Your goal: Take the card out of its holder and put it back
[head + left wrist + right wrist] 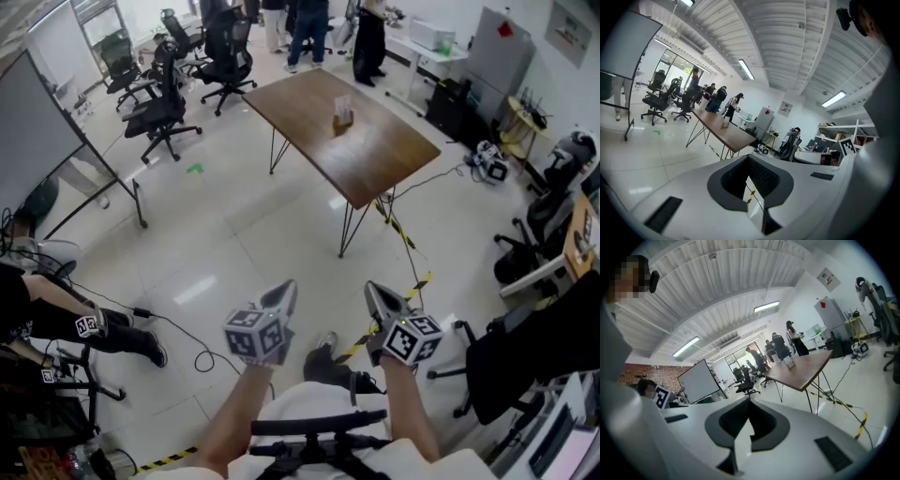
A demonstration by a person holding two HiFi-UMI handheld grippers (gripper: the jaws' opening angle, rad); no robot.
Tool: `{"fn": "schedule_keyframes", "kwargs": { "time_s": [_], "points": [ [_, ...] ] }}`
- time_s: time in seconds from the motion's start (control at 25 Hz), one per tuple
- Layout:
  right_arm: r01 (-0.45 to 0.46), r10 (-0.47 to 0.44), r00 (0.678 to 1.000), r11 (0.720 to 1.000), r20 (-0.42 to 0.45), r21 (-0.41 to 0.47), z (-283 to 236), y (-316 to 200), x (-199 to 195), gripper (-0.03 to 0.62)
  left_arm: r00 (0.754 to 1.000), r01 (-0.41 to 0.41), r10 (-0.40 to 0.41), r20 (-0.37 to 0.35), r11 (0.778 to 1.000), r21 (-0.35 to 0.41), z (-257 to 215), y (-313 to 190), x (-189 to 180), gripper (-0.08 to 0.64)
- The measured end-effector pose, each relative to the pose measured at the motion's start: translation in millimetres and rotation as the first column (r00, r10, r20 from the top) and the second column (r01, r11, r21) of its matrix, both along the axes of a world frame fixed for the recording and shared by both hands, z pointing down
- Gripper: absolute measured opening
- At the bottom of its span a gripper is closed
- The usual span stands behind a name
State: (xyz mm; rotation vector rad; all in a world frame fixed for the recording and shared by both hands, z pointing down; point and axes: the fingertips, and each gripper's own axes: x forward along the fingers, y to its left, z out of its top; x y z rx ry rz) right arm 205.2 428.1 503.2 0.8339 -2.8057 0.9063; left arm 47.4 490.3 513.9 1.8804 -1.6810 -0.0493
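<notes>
Two claws are held low, close to the body. The left gripper (284, 292) and right gripper (375, 292) are both pinched fully closed on nothing, presumably just carried until work starts. Well ahead of their tips, one table (375, 150) bears one card holder (343, 121) — its card (343, 106) apparently inside, untouched.

One table (375, 150) at twelve o'clock, one card holder (343, 112) on it. Two grippers: left gripper (283, 294), right gripper (377, 296). Four office chairs (161, 111) at eleven o'clock. One whiteboard (37, 122) at ten.
</notes>
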Motion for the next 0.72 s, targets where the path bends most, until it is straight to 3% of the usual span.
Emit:
{"fn": "schedule_keyframes", "kwargs": {
  "time_s": [0.36,0.72],
  "points": [
    [0.029,-0.029,1.000,1.000,0.004,-0.001,-5,-105,-37,0.009,1.000,-0.019,0.019,0.023,1.000,0.003,-7,-111,-29,0.000],
    [0.066,-0.066,0.998,0.997,-0.014,-0.034,2,-161,-52,0.009,1.000,0.010,-0.009,0.027,1.000,-0.028,1,-164,-36,0.000]
  ]
}}
